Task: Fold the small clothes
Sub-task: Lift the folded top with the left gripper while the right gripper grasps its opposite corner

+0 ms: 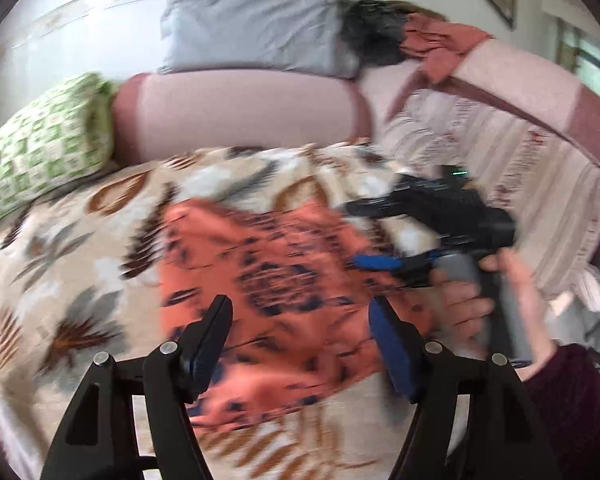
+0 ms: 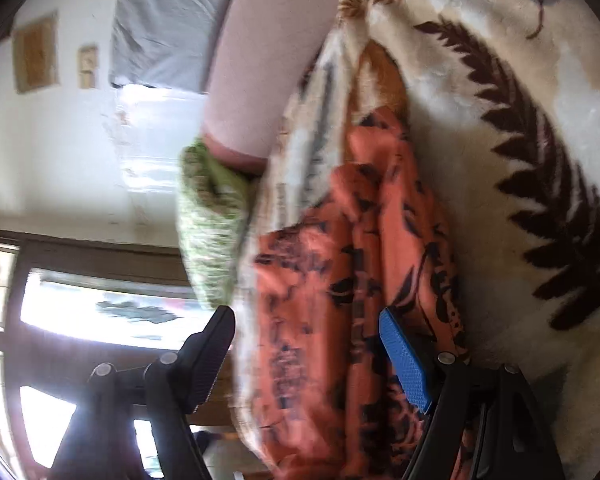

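Left wrist view: your left gripper (image 1: 302, 322) fills the bottom of the frame with its jaws standing apart and nothing pinched between them. Behind the fingers, at centre, the orange patterned garment (image 1: 272, 264) lies spread on the leaf-print blanket (image 1: 72, 264). At centre right your right gripper (image 1: 370, 236) points toward the left of the frame over the garment's right edge, carried by your right hand (image 1: 466, 300); its fingers are spread, and motion blur hides whether they touch the cloth. A green checked pillow (image 1: 48, 148) sits at upper left, a pink bolster (image 1: 240, 114) at upper centre, and a grey pillow (image 1: 256, 22) above it. Right wrist view: the scene appears rolled sideways. Your right gripper (image 2: 306, 326) stands open at the bottom, with the garment (image 2: 340, 264) running up the centre of the frame behind and between its fingers, the pads not pressing on it. The blanket (image 2: 500, 140) covers the right half, the green pillow (image 2: 212, 216) lies left of centre, and a window (image 2: 100, 312) glows at lower left.
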Demonstrator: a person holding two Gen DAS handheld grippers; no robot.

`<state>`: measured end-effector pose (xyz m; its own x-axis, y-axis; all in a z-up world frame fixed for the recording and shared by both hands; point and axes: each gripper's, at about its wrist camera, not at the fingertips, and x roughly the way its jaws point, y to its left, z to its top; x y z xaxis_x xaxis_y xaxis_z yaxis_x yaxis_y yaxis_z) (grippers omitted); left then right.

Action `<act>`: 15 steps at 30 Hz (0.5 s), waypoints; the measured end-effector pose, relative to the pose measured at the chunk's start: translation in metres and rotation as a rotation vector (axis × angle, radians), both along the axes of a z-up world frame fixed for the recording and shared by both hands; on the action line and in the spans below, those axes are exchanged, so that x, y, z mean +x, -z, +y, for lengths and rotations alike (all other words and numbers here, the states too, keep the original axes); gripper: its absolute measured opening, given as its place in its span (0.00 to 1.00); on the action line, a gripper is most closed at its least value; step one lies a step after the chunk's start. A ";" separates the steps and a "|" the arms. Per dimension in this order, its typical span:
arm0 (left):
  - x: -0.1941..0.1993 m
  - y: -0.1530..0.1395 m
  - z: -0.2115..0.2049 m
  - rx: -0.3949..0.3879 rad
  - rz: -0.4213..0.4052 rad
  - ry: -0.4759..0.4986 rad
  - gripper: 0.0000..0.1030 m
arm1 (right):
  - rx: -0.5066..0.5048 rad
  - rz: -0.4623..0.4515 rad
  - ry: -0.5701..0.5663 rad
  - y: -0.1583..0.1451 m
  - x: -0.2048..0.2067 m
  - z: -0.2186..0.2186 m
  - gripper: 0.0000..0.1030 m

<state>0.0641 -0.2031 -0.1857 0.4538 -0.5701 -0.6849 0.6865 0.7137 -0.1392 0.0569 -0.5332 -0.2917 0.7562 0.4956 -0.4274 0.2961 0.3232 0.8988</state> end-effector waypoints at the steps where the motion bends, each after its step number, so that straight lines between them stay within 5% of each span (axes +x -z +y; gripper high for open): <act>1: 0.008 0.005 0.004 0.028 0.019 -0.033 0.69 | 0.002 0.001 0.005 0.000 0.001 0.000 0.75; 7: 0.042 0.052 0.021 0.150 0.131 -0.160 0.69 | -0.074 0.052 -0.042 0.002 0.027 0.015 0.75; 9: 0.040 0.056 0.017 0.168 0.119 -0.156 0.69 | -0.183 0.065 -0.093 -0.004 0.041 0.031 0.75; 11: 0.036 0.055 0.015 0.170 0.114 -0.141 0.69 | -0.285 0.075 -0.132 -0.007 0.048 0.042 0.62; 12: 0.034 0.054 0.013 0.166 0.116 -0.131 0.69 | -0.363 0.095 -0.161 -0.009 0.054 0.050 0.37; 13: 0.035 0.054 0.010 0.164 0.118 -0.119 0.69 | -0.429 0.103 -0.174 -0.012 0.058 0.054 0.23; 15: 0.034 0.050 0.006 0.160 0.115 -0.105 0.69 | -0.466 0.040 -0.148 -0.026 0.056 0.053 0.19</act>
